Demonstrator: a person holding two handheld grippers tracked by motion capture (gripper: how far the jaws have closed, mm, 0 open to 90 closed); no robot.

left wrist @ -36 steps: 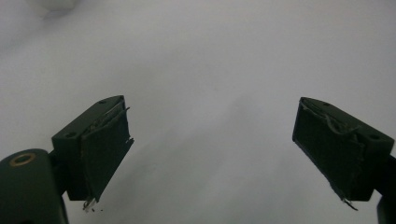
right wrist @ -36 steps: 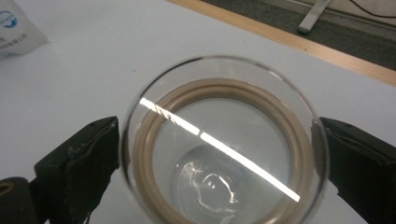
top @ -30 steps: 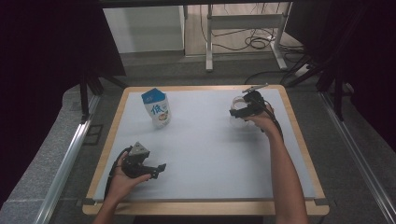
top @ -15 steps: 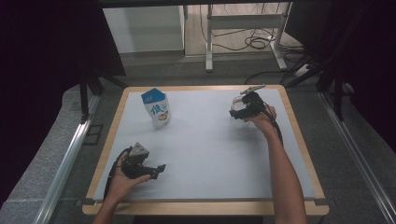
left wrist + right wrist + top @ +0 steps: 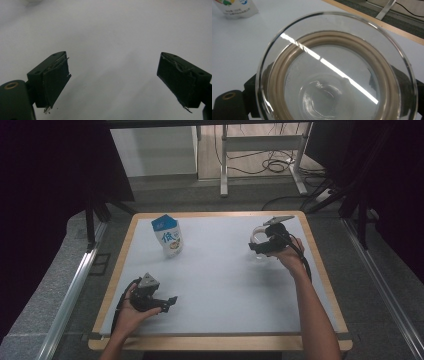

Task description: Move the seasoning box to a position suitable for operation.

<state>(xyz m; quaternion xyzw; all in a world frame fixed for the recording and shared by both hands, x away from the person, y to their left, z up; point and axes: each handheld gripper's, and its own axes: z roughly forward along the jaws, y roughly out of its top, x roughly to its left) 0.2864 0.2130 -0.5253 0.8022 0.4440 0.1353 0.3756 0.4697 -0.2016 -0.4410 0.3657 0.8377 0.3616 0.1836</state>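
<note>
Glass jar — empty — clamped in right gripper; left gripper jaws wide.

Milk carton upright on worktop, toward 11 o'clock, blue top, white body with blue character. Wood rim rings white surface. Metal stand legs, loose cables on floor at 12 o'clock.

place: lab | cues: black curtains; floor cables

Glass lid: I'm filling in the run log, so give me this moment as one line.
right gripper: shut on glass lid | left gripper: open, nothing between its jaws | milk carton: upright on table
</note>
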